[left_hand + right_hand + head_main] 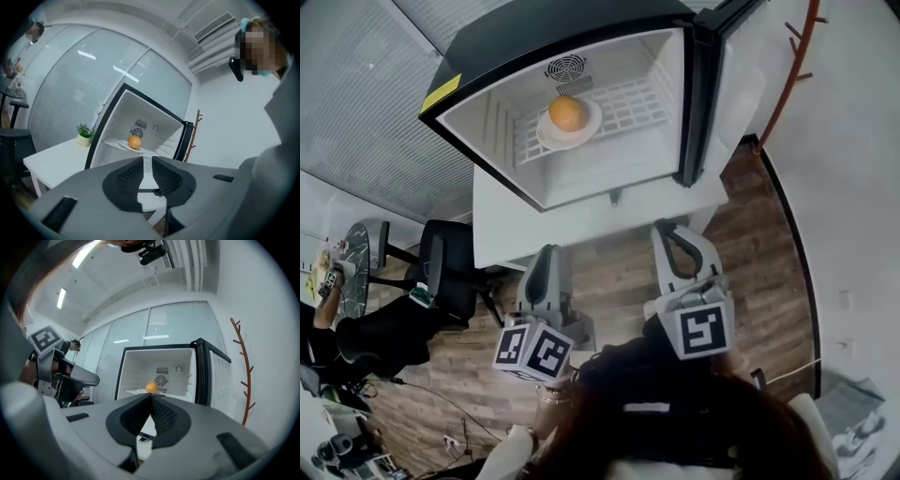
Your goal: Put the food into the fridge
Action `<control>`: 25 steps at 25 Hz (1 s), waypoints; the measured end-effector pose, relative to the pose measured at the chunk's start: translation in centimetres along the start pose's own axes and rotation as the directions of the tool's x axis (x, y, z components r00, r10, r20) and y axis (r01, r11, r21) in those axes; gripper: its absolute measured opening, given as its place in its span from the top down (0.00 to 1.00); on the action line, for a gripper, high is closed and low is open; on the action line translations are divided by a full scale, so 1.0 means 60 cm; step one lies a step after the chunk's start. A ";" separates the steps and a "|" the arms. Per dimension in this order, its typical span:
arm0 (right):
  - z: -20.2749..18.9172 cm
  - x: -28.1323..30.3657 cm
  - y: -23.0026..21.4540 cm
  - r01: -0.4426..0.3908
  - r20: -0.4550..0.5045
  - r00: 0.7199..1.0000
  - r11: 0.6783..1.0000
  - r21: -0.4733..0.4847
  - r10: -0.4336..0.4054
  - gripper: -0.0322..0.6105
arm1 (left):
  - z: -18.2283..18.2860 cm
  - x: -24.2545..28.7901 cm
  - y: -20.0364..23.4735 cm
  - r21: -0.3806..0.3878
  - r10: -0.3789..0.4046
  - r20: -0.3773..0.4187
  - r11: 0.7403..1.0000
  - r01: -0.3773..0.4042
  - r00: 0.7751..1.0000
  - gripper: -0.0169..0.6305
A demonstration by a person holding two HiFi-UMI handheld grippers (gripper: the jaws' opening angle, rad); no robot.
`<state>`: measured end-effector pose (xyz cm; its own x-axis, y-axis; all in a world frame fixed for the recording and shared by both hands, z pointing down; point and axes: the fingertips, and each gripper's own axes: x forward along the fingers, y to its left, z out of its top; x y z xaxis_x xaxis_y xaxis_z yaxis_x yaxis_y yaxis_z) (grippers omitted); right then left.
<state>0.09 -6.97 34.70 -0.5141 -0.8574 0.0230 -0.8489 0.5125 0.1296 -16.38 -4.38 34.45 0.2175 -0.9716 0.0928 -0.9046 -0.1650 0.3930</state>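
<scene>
An orange (567,113) lies on a white plate (578,134) on the wire shelf inside the open fridge (581,183). It also shows as the orange (134,141) in the left gripper view and the orange (151,387) in the right gripper view. Both grippers hang well back from the fridge mouth, holding nothing. My left gripper (547,255) (147,159) points at the fridge with a narrow gap between its jaws. My right gripper (672,234) (151,396) has its fingertips touching.
The fridge stands on a white table (502,239) with its door (722,84) swung open to the right. A small potted plant (85,134) sits on the table left of the fridge. Office chairs (450,272) stand at the left. A wooden coat stand (244,376) is at the right.
</scene>
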 end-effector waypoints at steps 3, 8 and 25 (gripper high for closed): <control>0.002 -0.026 0.022 0.015 -0.005 1.000 1.000 -0.020 -0.015 0.95 | -0.007 -0.030 -0.010 0.087 -0.001 -0.014 0.996 0.002 1.000 0.90; 0.011 -0.083 0.060 0.025 0.006 1.000 1.000 -0.005 -0.025 0.95 | -0.012 -0.093 -0.025 0.155 -0.004 -0.020 0.988 0.007 1.000 0.94; 0.023 -0.161 0.104 0.027 0.002 1.000 0.998 0.061 -0.027 0.95 | -0.019 -0.199 -0.046 0.317 0.034 -0.025 0.948 -0.024 0.999 0.96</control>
<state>-0.39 4.55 33.91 -0.4915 -0.8707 0.0172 -0.8681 0.4914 0.0694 -16.05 7.87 33.27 0.1957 -0.9722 0.1289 -0.9792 -0.1864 0.0807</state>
